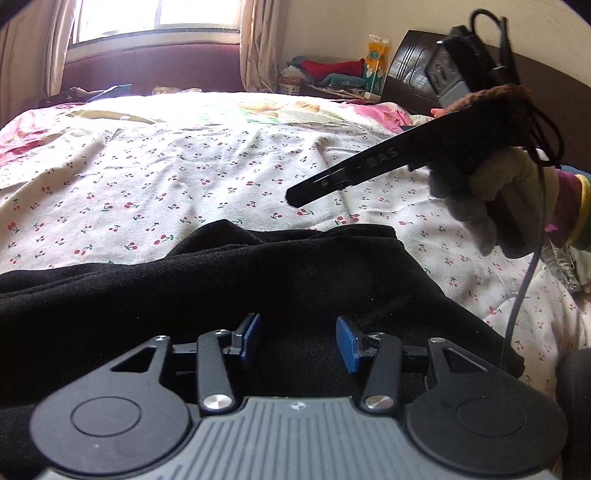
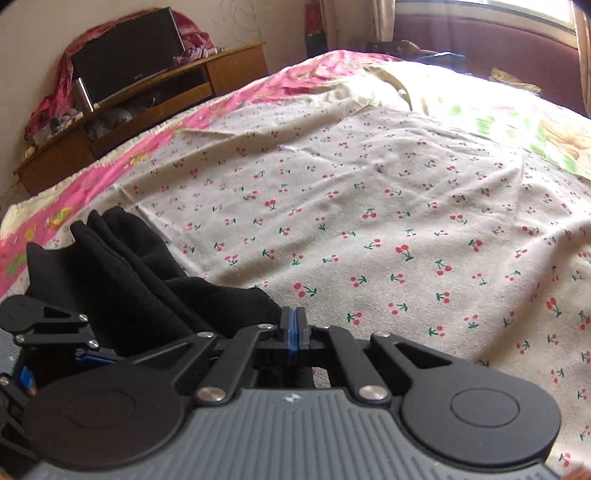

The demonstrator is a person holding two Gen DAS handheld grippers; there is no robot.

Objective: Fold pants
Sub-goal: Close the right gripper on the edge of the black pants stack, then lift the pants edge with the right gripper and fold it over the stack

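The black pants [image 1: 229,280] lie folded in a thick bundle on the cherry-print sheet [image 1: 184,177]. My left gripper [image 1: 298,341] is open, its blue pads [image 1: 347,343] apart just above the bundle's near part. My right gripper [image 2: 293,330] is shut with its blue pads pressed together and nothing between them. In the right wrist view the pants [image 2: 122,273] lie to its left on the sheet [image 2: 369,221]. In the left wrist view the right gripper [image 1: 295,195] hovers above the sheet beyond the pants, held by a gloved hand [image 1: 498,199].
The bed has a pink floral cover [image 2: 122,155] under the sheet. A wooden TV stand [image 2: 147,96] with a dark screen stands beyond the bed's far left. A window [image 1: 155,18] with curtains and a maroon bench is behind the bed. A cluttered shelf [image 1: 332,77] sits at the back right.
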